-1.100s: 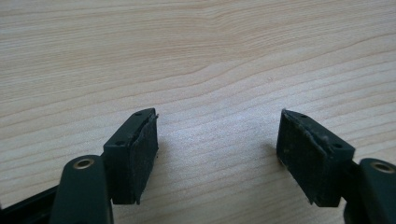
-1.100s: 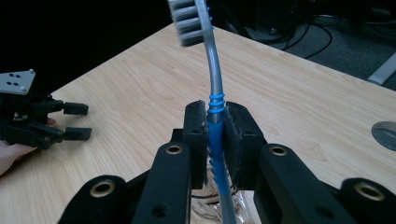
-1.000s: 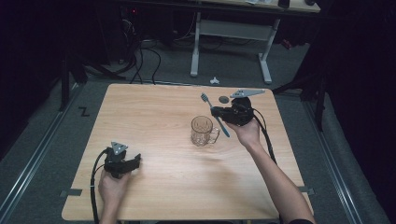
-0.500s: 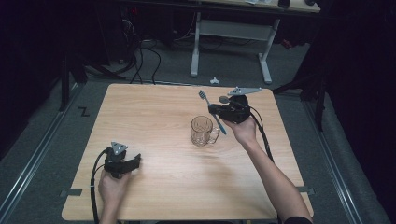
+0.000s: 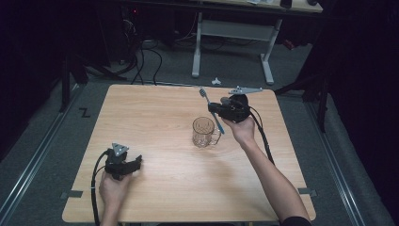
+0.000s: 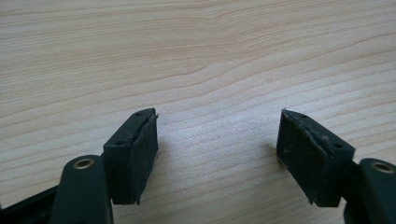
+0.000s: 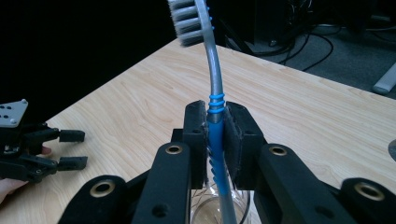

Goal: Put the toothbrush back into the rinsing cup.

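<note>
My right gripper is shut on a blue and grey toothbrush, bristle head up and toward the far edge. In the right gripper view the jaws clamp the toothbrush on its ribbed blue grip, and the tail points down at a clear glass mug. The mug stands upright mid-table, just left of and nearer than that gripper; whether the tail is inside the rim I cannot tell. My left gripper rests open near the front left, with bare wood between its pads; it also shows far off.
The wooden table is bare across its left and front. A dark round spot lies on the wood by the right gripper. Beyond the far edge stand white desk legs, floor cables and a small white object.
My right gripper has shifted slightly left and toward the mug with the toothbrush, covering the small dark spot on the table. The left gripper has stayed put.
</note>
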`<control>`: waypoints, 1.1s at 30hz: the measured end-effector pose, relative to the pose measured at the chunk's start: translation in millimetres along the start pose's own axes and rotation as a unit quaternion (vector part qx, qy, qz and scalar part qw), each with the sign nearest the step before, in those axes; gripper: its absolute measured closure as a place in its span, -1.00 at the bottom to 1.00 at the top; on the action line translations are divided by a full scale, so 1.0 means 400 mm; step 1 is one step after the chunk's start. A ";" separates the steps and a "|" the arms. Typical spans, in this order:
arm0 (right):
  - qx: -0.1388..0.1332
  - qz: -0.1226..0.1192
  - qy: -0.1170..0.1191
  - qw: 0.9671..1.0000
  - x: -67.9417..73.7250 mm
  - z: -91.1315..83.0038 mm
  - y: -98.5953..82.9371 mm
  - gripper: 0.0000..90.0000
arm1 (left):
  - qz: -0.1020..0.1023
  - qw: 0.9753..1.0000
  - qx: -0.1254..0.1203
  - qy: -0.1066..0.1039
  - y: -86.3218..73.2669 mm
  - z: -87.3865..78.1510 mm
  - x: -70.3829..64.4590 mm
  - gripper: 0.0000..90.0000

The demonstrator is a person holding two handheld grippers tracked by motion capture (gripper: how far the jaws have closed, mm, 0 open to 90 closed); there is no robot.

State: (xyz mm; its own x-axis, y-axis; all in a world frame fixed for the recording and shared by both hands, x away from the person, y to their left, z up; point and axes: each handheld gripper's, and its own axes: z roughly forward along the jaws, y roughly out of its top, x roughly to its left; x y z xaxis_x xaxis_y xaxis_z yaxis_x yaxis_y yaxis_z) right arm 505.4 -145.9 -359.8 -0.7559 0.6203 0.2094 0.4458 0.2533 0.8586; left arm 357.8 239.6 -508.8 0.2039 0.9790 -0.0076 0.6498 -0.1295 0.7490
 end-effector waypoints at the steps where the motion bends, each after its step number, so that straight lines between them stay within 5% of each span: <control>1: -0.001 0.001 0.000 1.000 0.000 0.001 0.000 0.77 | 0.000 1.000 0.000 0.000 0.000 0.000 0.000 -0.34; 33: -0.006 0.003 0.003 1.000 -0.004 0.045 -0.001 0.77 | 0.000 1.000 0.000 0.000 0.000 0.000 0.000 -0.34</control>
State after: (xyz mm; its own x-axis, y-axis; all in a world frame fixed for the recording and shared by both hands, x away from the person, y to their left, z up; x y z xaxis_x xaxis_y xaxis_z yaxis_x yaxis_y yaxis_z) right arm 515.2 -133.6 -369.0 -0.7559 0.6173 0.2180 0.4453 0.2407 0.8624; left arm 357.8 239.6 -508.8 0.2041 0.9789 -0.0084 0.6499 -0.1291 0.7490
